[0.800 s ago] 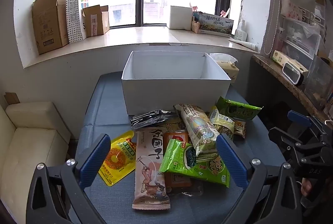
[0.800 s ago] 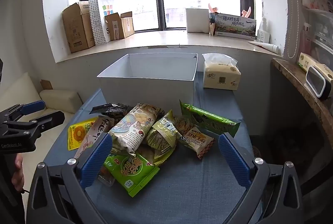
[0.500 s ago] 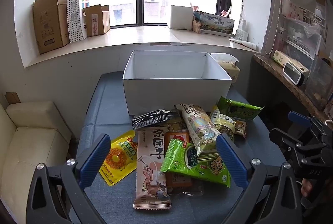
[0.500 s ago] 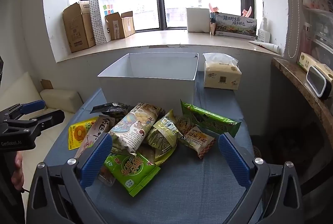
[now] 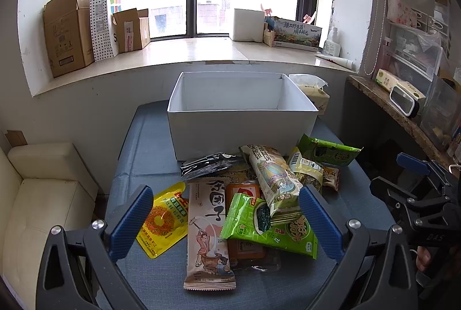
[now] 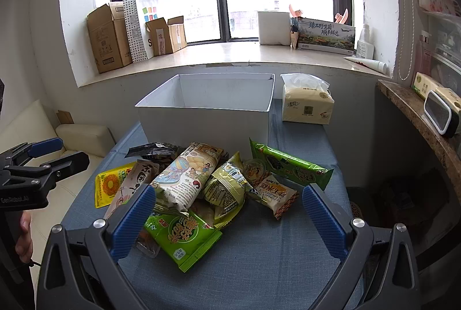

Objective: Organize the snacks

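Blue cloth covers the table (image 6: 259, 258), where both the left gripper (image 5: 227, 220) and right gripper (image 6: 230, 220) hover spread wide and empty, probably choosing a first pick. Just beyond lies a loose pile of crinkly green, yellow and beige snack packets (image 6: 201, 180), overlapping. Behind it waits an open white rectangular box (image 6: 207, 119), apparently empty, likely their destination.

left gripper (image 5: 224, 219) view: white box (image 5: 242, 134) and snack pile (image 5: 253, 194) sit slightly lower and rightward than before.
right gripper (image 6: 229, 219) view: barely shifted.
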Demonstrator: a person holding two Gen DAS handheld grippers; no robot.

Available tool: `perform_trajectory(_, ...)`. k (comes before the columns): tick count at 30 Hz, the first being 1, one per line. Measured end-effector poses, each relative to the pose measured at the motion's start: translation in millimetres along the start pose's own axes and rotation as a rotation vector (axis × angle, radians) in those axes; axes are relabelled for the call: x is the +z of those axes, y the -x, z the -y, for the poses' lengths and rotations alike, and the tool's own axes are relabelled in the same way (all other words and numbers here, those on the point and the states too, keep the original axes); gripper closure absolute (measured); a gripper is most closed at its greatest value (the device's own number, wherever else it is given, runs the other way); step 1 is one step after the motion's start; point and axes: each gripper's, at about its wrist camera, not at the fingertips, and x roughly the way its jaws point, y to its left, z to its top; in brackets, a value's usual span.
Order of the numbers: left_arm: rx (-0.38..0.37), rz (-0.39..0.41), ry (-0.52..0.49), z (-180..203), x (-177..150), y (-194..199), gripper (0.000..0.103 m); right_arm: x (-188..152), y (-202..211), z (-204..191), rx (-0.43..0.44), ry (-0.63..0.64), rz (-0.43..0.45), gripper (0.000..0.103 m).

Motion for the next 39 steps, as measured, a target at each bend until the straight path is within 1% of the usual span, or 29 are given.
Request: perform_trajectory(39, -0.008, -0.012, -0.008, -3.3, -1.1, 0.7, 0.000, 2.7, -2.0, -2.4, 0.002, -0.003, -0.002, 0.000)
